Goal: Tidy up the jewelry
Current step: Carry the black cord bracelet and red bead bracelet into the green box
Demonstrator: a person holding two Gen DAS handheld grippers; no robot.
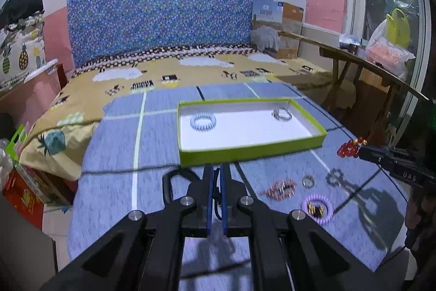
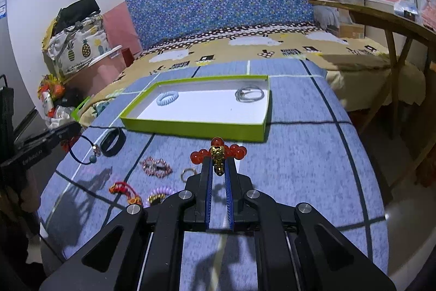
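Note:
A shallow green box (image 1: 245,152) (image 2: 190,124) with a white floor lies on the blue cloth. In it are a pale blue coil hair tie (image 1: 203,121) (image 2: 167,98) and a silver bracelet (image 1: 282,114) (image 2: 249,95). My right gripper (image 2: 218,162) is shut on a red bead bracelet with a gold charm (image 2: 218,153) (image 1: 350,147), held above the cloth just before the box's near wall. My left gripper (image 1: 217,168) is shut on a dark cord (image 1: 217,191), low before the box.
Loose on the cloth lie a pink beaded bracelet (image 1: 280,188) (image 2: 156,167), a small ring (image 1: 308,181) (image 2: 188,172), a purple coil tie with gold pieces (image 1: 317,207) (image 2: 159,195), a red-gold string bracelet (image 2: 124,191), a black band (image 2: 113,141) and a blue cord necklace (image 2: 81,152). A wooden table (image 2: 381,15) stands right.

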